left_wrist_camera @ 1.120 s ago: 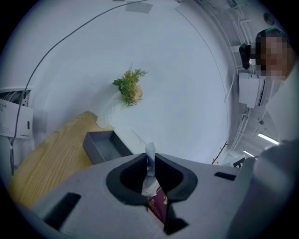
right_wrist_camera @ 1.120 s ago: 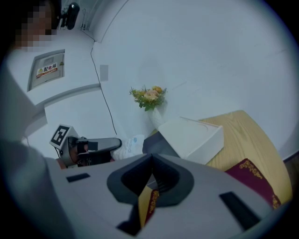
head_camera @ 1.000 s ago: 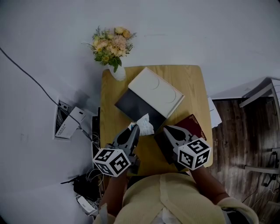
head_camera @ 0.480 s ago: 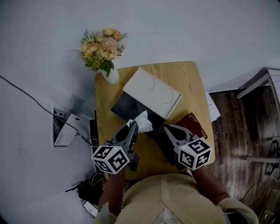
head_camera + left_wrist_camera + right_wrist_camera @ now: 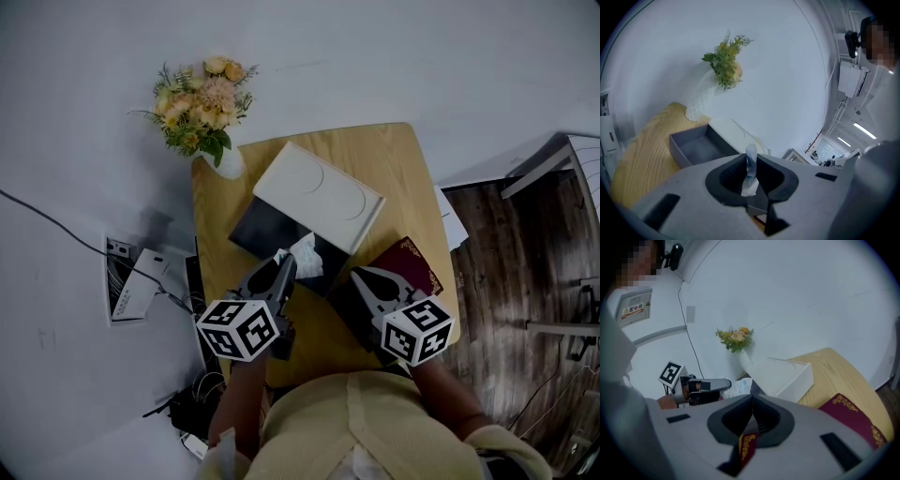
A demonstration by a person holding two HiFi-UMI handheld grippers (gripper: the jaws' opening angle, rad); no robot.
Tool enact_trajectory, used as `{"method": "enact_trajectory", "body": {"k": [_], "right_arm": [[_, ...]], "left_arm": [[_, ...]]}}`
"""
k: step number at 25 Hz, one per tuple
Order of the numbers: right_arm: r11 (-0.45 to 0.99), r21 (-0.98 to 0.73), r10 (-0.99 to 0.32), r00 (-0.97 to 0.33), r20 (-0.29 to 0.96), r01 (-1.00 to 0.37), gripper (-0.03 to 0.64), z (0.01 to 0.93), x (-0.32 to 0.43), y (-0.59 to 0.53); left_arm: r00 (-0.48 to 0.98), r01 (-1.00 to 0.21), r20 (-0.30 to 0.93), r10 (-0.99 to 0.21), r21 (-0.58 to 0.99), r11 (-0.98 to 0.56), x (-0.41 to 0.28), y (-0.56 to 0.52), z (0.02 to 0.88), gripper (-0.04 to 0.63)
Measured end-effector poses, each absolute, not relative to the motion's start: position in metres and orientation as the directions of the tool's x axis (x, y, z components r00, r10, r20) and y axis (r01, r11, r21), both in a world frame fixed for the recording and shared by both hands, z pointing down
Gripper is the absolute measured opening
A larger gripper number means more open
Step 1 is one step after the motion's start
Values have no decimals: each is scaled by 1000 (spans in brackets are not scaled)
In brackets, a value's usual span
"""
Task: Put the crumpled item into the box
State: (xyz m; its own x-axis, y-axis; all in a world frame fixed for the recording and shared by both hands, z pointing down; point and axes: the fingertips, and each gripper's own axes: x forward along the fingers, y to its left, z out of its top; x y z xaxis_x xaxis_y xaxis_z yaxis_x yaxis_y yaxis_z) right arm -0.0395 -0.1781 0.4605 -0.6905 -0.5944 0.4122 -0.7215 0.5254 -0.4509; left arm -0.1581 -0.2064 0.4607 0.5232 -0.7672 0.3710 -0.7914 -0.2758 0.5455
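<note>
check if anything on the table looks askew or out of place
The white lid lies off the open dark box, at its far side, both turned diagonal to the table edges. The crumpled tissue is pinched in the left tongs over the box's near edge.

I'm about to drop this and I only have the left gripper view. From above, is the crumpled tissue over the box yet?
Observer: In the head view the crumpled tissue overlaps the near edge of the dark box, not its middle.
Operator: Okay, and where's the other tool?
Observer: The right tool is shut with nothing between its jaws, off to the box's right.
Operator: What's underneath it?
Observer: A burgundy booklet lying flat on the table. I can't tell whether the tool touches it.
</note>
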Motion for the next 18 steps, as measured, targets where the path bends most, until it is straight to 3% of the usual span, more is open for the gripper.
{"method": "enact_trajectory", "body": {"k": [11, 14, 18], "right_arm": [[508, -465, -594, -686, 420, -725, 29, 466, -36, -182], [508, -469, -589, -689, 422, -722, 29, 468, -36, -182], [512, -472, -581, -694, 425, -717, 29, 469, -37, -181]], "left_arm": [[506, -818, 411, -759, 509, -269, -158, -214, 464, 52], [512, -815, 418, -750, 511, -272, -157, -214, 466, 129], [492, -828, 430, -757, 500, -255, -160, -215, 467, 167]]}}
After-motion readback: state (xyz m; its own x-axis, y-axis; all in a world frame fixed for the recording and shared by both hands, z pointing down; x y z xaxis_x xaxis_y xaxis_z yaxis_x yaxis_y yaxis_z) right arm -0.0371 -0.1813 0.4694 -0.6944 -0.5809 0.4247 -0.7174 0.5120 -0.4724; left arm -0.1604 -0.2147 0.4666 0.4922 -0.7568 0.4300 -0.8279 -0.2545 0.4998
